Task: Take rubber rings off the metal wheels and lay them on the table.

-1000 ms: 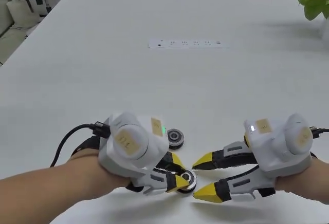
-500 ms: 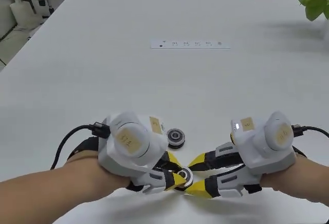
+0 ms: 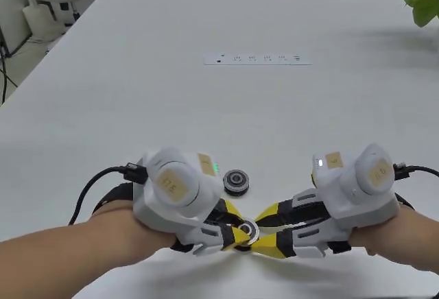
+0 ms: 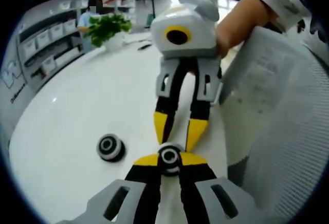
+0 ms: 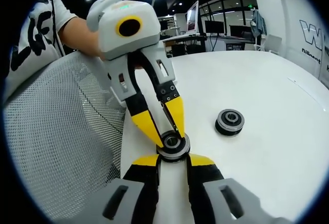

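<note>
Head view: left tool (image 3: 235,234) and right tool (image 3: 265,233) both clamp one wheel (image 3: 246,230); second wheel (image 3: 236,181) nearby.

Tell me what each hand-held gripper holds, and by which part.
Left hand-held gripper: the small rubber-ringed metal wheel, by its rim. Right hand-held gripper: jaws straddle that rim; grip unclear.

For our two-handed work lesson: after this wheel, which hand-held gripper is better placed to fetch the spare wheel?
Probably right: the spare wheel lies ahead of the right hand-held gripper but off to one side of the left hand-held gripper.
</note>
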{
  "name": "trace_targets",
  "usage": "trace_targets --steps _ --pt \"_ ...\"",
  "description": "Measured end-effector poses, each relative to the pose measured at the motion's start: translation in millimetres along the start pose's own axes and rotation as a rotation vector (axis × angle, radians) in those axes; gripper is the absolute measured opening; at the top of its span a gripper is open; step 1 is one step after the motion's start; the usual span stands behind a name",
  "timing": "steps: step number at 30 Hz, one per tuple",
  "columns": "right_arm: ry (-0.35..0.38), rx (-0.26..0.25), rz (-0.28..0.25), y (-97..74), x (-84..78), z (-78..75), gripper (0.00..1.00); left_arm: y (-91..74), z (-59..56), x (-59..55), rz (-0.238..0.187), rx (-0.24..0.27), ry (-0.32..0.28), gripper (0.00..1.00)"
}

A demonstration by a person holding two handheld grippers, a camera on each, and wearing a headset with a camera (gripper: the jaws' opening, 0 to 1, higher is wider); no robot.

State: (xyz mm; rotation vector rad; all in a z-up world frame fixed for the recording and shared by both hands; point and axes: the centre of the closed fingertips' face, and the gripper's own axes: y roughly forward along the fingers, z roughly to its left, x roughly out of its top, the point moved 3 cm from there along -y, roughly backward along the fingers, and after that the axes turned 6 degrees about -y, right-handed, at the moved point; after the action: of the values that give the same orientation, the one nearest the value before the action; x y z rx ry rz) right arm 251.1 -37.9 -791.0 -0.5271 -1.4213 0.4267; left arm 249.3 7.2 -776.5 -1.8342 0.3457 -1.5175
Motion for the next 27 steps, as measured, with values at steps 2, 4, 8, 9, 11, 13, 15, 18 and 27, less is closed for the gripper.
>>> trace_targets --steps 2,4,8,9,11,13,15,18,27 --pt "0.006 -0.002 0.007 -1.4 -1.8 -0.5 0.13 -0.1 0.1 0.1 -0.003 -0.001 -0.004 0.12" --pt "0.023 -0.012 0.009 -3.2 -3.3 -2.6 0.08 0.0 0.1 0.3 -0.003 0.001 -0.004 0.12" --pt "0.018 -0.01 0.017 -2.6 -2.6 -2.2 0.08 0.2 0.2 0.4 -0.001 0.013 -0.018 0.12" --pt "0.018 -0.011 0.018 -2.3 -2.6 -2.5 0.08 0.2 -0.1 0.4 -0.001 0.015 -0.018 0.12" --pt "0.021 -0.012 0.022 -2.3 -3.0 -3.2 0.06 -0.1 -0.1 0.3 0.0 0.023 -0.024 0.12" --pt "0.038 -0.011 0.02 -2.9 -3.3 -4.2 0.04 -0.2 0.4 0.1 0.001 0.026 -0.022 0.12" --pt "0.058 -0.011 0.014 -3.6 -4.0 -4.9 0.03 -0.4 -0.1 0.0 0.0 0.029 -0.025 0.12" --pt "0.087 -0.014 0.005 -4.6 -5.1 -5.4 0.01 -0.4 -0.5 -0.4 -0.006 0.033 -0.024 0.12" --pt "0.193 -0.01 -0.013 -7.5 -3.7 -6.8 0.0 0.2 -1.1 -0.1 0.004 0.034 -0.017 0.12"
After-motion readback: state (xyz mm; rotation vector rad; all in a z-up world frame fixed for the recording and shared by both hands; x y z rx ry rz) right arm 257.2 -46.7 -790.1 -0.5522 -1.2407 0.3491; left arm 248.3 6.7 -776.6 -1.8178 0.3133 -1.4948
